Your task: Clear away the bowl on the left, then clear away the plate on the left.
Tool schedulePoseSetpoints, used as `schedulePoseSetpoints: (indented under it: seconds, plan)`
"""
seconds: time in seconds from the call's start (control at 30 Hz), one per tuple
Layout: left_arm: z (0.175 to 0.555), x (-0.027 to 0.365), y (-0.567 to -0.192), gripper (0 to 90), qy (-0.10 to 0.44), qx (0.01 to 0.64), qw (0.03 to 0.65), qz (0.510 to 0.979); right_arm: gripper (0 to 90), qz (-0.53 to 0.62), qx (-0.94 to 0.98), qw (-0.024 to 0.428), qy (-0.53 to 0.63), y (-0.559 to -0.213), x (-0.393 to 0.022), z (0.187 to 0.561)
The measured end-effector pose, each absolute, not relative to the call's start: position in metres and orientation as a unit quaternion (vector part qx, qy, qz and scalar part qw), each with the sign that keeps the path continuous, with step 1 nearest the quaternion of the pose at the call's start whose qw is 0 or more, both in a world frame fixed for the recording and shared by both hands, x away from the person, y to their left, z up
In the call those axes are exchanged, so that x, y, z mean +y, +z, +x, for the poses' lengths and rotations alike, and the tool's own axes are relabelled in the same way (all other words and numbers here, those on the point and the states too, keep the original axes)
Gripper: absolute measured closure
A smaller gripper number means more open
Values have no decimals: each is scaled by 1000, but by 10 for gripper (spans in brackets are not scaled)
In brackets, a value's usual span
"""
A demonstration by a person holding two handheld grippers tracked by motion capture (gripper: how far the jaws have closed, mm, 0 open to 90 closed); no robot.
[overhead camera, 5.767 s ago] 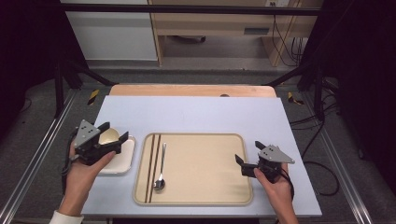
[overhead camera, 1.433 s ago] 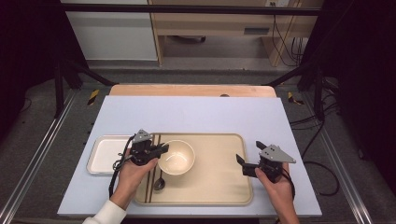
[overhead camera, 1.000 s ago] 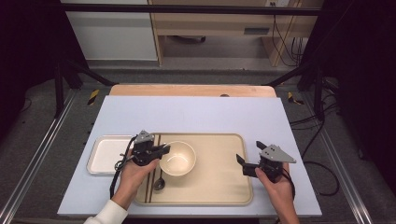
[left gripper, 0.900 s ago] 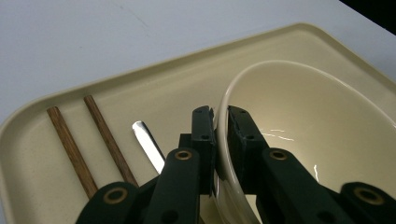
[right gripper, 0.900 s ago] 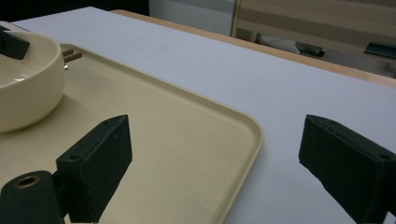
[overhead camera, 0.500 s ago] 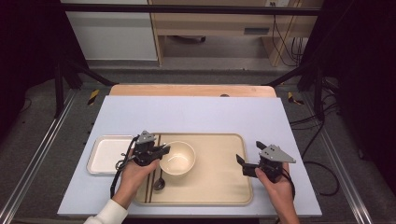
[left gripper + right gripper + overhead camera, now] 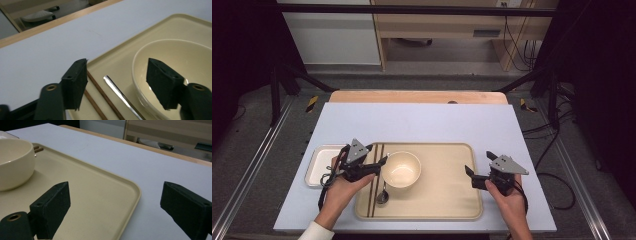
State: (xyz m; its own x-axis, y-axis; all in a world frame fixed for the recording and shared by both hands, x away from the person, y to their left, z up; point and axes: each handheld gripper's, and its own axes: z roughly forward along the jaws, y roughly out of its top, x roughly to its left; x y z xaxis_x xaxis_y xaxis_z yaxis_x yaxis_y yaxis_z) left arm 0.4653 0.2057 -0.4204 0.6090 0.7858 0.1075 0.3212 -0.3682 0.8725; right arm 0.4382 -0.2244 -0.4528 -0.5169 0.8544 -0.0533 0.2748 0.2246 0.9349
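A cream bowl (image 7: 401, 169) (image 7: 180, 55) (image 7: 12, 162) stands on the left half of a beige tray (image 7: 442, 190) (image 7: 120, 50) (image 7: 100, 195). My left gripper (image 7: 381, 164) (image 7: 117, 72) hovers at the bowl's left rim. Its jaws have just been opening: one is over the bowl's inside, the other outside, and neither touches the rim. Brown chopsticks (image 7: 374, 185) (image 7: 100, 92) and a metal spoon (image 7: 383, 196) (image 7: 117, 90) lie on the tray under that gripper. My right gripper (image 7: 478, 164) (image 7: 115, 202) is open over the tray's right edge, with nothing between its jaws.
A small white dish (image 7: 319, 162) sits on the pale blue tabletop (image 7: 422, 120) left of the tray. A wooden strip (image 7: 417, 96) runs along the table's far edge. Dark frame legs and cables stand beyond the table at both sides.
The left gripper carried the bowl from the white dish to the tray, then opened and let go of its rim, lifting slightly. The bowl stays put. The right gripper has not moved.
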Motion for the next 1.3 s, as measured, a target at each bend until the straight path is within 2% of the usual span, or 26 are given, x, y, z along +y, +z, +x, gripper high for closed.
schedulePoseSetpoints:
  seconds: [0.17, 0.6, 0.97, 1.3]
  plan:
    - [463, 217, -415, 238, 273, 362, 444, 773, 94, 390, 722, 301, 486, -453, -224, 438]
    - [457, 260, -405, 143, 294, 394, 450, 746, 93, 382, 704, 311, 512, -450, -229, 436]
    - [450, 304, -403, 142, 328, 425, 434, 724, 95, 376, 680, 329, 537, -446, -231, 432]
    - [449, 350, -411, 211, 342, 467, 391, 716, 94, 381, 683, 329, 530, -447, -231, 432]
